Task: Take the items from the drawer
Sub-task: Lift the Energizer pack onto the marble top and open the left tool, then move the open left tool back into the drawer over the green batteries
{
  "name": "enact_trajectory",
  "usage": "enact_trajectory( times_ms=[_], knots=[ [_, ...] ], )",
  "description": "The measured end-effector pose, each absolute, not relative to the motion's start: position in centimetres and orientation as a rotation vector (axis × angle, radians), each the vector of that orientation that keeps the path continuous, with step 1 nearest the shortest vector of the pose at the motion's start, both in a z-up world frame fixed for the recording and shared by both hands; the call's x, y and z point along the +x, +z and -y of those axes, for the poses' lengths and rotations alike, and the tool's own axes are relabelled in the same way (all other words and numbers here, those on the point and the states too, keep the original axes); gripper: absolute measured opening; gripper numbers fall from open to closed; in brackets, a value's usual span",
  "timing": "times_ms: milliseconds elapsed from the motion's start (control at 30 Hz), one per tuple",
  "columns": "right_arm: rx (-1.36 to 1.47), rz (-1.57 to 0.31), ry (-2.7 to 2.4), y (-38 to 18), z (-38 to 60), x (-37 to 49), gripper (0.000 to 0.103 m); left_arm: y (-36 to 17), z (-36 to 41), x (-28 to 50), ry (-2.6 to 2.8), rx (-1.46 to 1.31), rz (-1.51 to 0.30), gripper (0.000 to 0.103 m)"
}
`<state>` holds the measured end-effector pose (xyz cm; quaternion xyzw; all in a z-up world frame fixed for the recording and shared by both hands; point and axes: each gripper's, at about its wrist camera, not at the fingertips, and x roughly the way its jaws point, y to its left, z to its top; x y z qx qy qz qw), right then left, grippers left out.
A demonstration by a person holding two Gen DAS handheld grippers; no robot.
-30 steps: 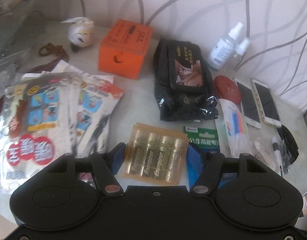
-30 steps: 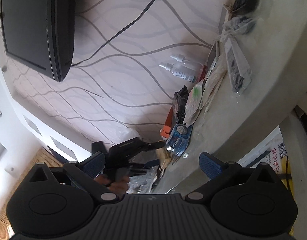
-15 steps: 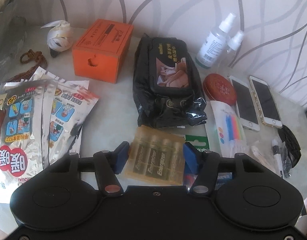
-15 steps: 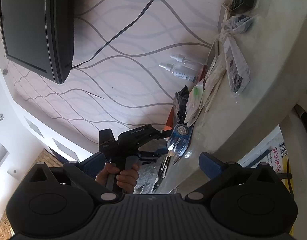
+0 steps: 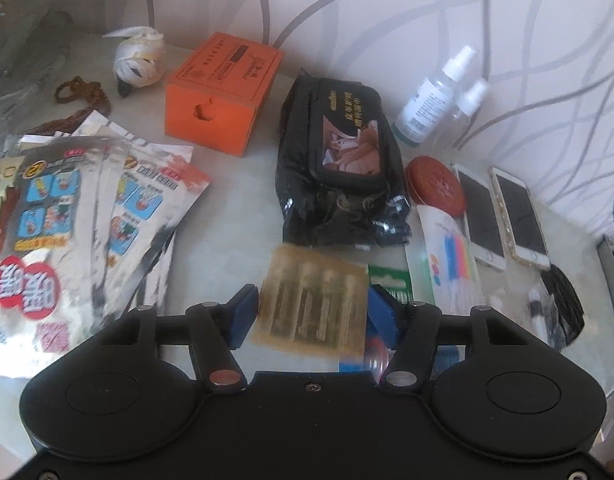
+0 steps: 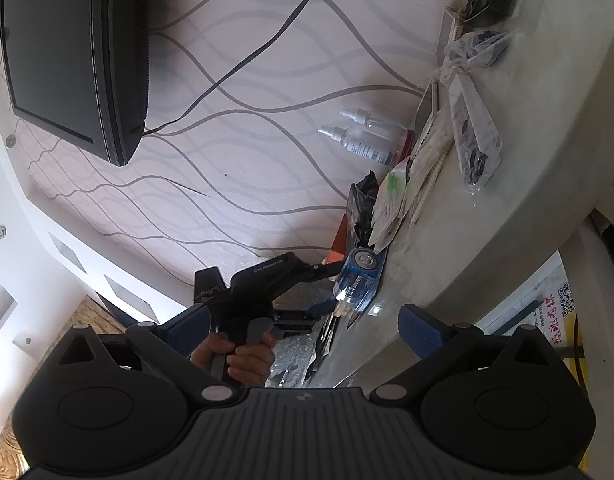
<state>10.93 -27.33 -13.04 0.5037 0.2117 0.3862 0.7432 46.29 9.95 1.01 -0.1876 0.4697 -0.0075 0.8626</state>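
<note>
On the pale tabletop (image 5: 235, 208), a blister pack of four gold batteries (image 5: 313, 306) is seen between the blue pads of the left gripper (image 5: 313, 312). The pack is blurred, and both pads appear to lie against its side edges, so it is taken to be held at a middling width. Whether it is lifted clear of the surface cannot be told.

Just right of the pack, a green-carded packet (image 5: 389, 280) is partly hidden behind the right pad. Farther back, a black wet-wipes pack (image 5: 339, 168) lies in the middle, with an orange box (image 5: 223, 92) to its left and two spray bottles (image 5: 439, 100) near the patterned wall to its right. Silver foil sachets (image 5: 67, 220) are fanned out on the left. A red round tin (image 5: 435, 184), a candle packet (image 5: 447, 256) and two phones (image 5: 499, 216) lie on the right.

In the right wrist view, the right gripper (image 6: 303, 328) is held with its jaws wide and nothing between them. Beyond it, a hand (image 6: 243, 356) is seen on the left gripper's handle, beside a blue-wrapped pack of large batteries (image 6: 357, 280) on the table edge.
</note>
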Motion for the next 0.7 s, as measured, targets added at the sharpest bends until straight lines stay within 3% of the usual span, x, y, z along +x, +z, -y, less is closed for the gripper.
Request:
enact_trajectory(
  times_ms=[167,333,700],
  knots=[
    [1.109,-0.47,0.851,-13.1,27.3,11.0,0.103,3.4,-9.1,41.2,-0.102,-0.279,-0.932,0.061],
    [1.114,-0.483,0.862,-13.2,27.2,11.1,0.103,3.7,-7.3,34.5,-0.191,-0.101,-0.993,0.062],
    [1.023,-0.515,0.873,-12.5,26.0,10.9,0.103,-4.1,-8.8,27.9,-0.151,0.227,-1.193,0.062]
  ],
)
